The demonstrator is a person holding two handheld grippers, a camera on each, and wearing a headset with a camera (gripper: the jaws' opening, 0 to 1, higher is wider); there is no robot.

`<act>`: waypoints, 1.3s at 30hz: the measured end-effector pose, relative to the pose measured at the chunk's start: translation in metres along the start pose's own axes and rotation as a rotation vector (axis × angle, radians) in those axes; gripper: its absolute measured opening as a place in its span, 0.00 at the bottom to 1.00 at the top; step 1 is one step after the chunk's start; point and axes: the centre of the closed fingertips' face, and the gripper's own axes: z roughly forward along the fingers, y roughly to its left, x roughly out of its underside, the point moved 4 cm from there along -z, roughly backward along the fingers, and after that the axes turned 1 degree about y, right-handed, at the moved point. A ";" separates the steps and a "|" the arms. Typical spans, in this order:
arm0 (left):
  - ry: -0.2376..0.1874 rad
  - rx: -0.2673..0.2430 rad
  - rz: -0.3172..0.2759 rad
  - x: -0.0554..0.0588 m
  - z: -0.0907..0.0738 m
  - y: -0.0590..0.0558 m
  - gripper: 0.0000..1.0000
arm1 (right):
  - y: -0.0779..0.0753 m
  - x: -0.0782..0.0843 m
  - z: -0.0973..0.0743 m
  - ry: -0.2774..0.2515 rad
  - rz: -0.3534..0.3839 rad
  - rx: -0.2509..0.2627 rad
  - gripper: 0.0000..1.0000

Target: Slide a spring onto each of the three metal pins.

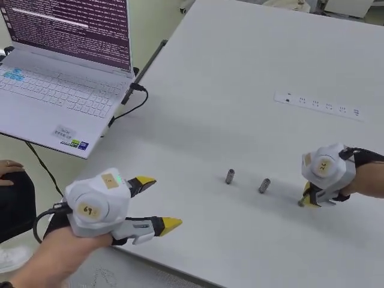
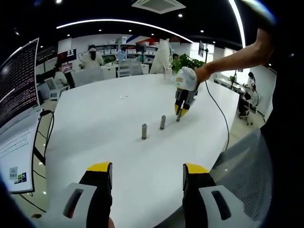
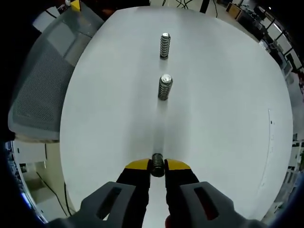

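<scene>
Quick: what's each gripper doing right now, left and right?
Left gripper: open, holding nothing.
Right gripper: shut on a spring.

Two upright springs (image 1: 230,176) (image 1: 264,185) stand near each other on the white worktop (image 1: 240,90). Right tongs (image 1: 310,200): just right of the springs, tips down at the surface, jaws drawn in on a small grey part (image 1: 300,203). Left tongs (image 1: 159,202): well left of the springs, jaws spread, empty. Open laptop (image 1: 60,78): far left of the springs.
</scene>
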 end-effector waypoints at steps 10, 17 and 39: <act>-0.008 0.010 0.003 -0.005 0.004 -0.002 0.56 | 0.000 0.006 -0.008 0.002 0.018 0.025 0.21; -0.012 0.020 0.008 -0.007 0.006 -0.004 0.56 | -0.002 0.002 -0.019 -0.051 0.054 0.053 0.29; -0.037 0.027 0.020 -0.019 0.009 -0.005 0.55 | 0.010 0.009 -0.049 -0.207 0.239 0.168 0.36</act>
